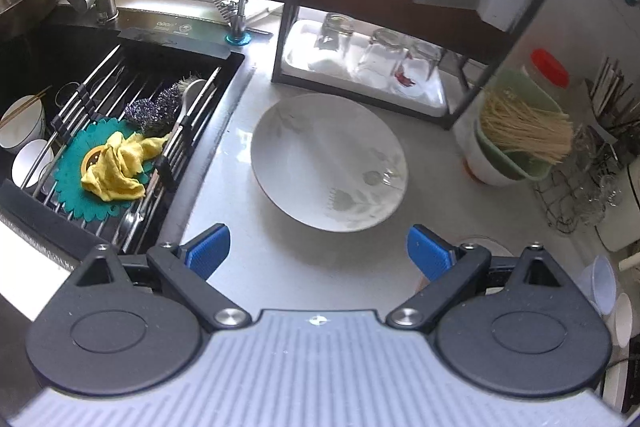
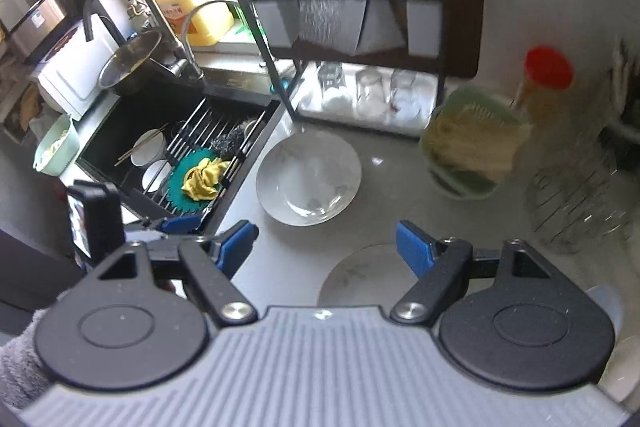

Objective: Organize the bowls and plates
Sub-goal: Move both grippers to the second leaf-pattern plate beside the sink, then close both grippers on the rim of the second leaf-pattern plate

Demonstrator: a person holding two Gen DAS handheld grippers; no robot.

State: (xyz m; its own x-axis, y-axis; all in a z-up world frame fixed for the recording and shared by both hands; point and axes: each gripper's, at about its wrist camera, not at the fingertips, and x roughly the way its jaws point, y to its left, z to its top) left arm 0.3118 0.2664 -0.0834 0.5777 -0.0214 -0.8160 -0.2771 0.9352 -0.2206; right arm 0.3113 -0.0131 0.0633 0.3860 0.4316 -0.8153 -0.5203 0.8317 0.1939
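Note:
A large white plate [image 1: 328, 163] with a faint leaf print lies on the grey counter, in front of the black dish rack [image 1: 516, 39]. My left gripper [image 1: 318, 253] hangs open just short of the plate's near rim, nothing between its blue pads. In the right wrist view the same plate [image 2: 308, 179] lies farther off, and a smaller plate [image 2: 360, 275] sits right under my open right gripper [image 2: 326, 249]. Two white bowls [image 1: 24, 143] stand in the sink, one with chopsticks across it. The left gripper [image 2: 180, 225] shows at the left of the right wrist view.
The black sink [image 1: 132, 47] holds a roll-up rack with a teal mat and yellow cloth [image 1: 116, 167]. Upturned glasses [image 1: 380, 59] stand on the rack's white tray. A green tub of noodles [image 1: 520, 135], a red-capped jar [image 1: 550, 67] and a wire basket [image 2: 580, 207] crowd the right side.

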